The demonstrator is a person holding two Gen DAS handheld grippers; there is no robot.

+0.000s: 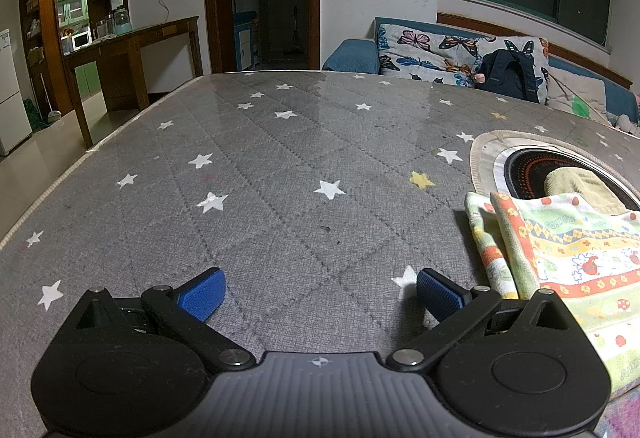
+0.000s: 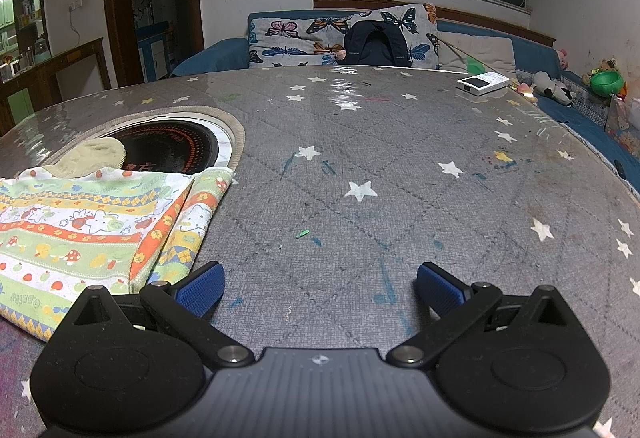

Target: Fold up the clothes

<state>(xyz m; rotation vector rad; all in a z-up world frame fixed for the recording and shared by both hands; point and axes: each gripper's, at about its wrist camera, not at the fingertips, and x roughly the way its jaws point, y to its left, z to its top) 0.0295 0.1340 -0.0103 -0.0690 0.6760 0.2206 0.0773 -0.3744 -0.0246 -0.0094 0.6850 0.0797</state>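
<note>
Left wrist: left hand-held gripper (image 1: 320, 292) low over desk (image 1: 280, 165), jaws spread wide, empty; patterned cloth (image 1: 560, 258) just right of right pad, long axis running away.

Right wrist: right hand-held gripper (image 2: 320, 288) spread wide, empty; patterned cloth (image 2: 92, 230) just left of left pad, far edge over round burner (image 2: 172, 149). Both about equally near.

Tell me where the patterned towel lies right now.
The patterned towel lies folded on the star tablecloth, left in the right wrist view, overlapping the round cooktop.
</note>
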